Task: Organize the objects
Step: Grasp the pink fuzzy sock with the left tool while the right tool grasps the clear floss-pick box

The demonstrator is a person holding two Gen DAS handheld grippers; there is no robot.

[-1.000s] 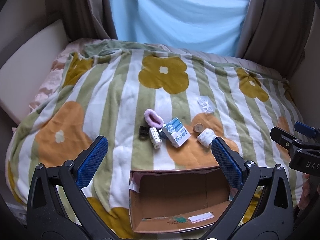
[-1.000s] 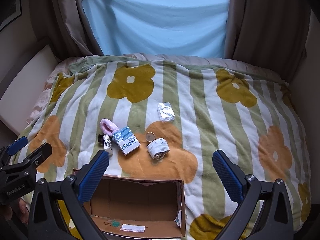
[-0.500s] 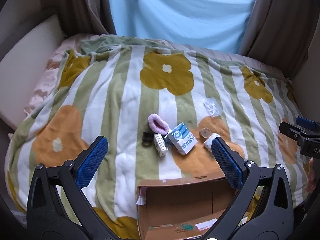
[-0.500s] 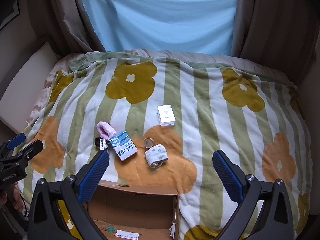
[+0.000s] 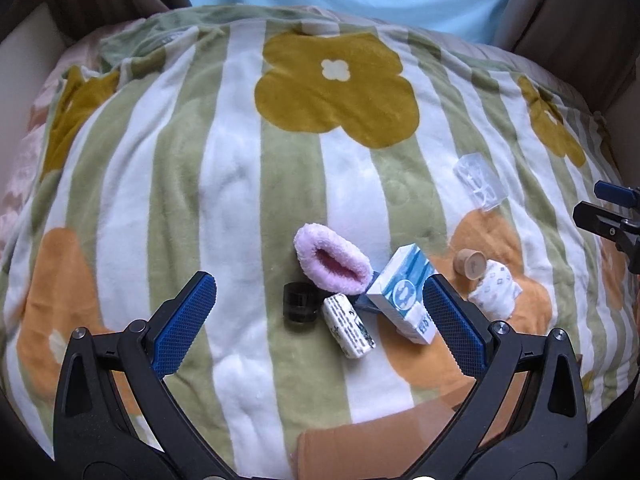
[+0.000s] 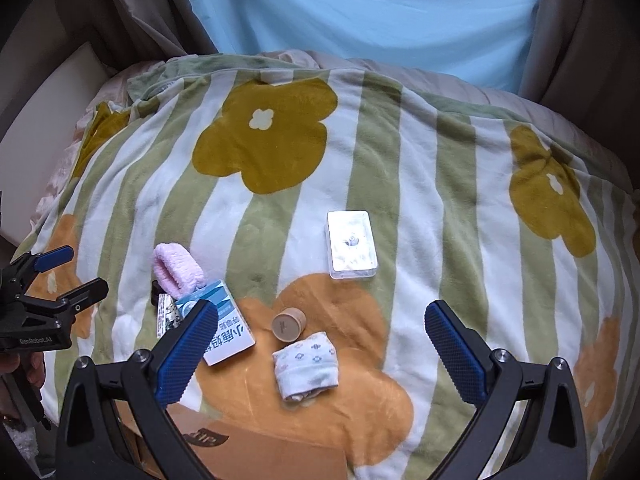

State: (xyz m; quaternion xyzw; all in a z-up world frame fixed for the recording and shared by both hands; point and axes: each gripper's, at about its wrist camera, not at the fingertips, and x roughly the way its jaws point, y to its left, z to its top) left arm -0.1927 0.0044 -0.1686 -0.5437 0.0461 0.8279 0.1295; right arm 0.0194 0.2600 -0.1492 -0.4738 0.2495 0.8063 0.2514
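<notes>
A: Hovering: left gripper point(image 5: 320, 314), right gripper point(image 6: 320, 340), jaws open, empty.
B: Items?
A: Tissue pack point(image 5: 404, 292), sock point(image 6: 306, 366) between jaws; cardboard box point(image 6: 256, 454) beneath.
B: Risk?
A: Blanket point(image 6: 400, 184) likely snags.

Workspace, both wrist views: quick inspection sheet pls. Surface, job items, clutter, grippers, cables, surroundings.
Surface: striped flower blanket over a bed.
Job's things: pink fuzzy sock, blue-white carton, white printed packet, black clip, round wooden cap, rolled patterned sock, clear flat case; cardboard box at near edge.
Clutter: nothing seen.
Grippers: left gripper open, empty; right gripper open, empty; both above the blanket.
Cables: nothing seen.
Surroundings: blue sheet between brown curtains.
</notes>
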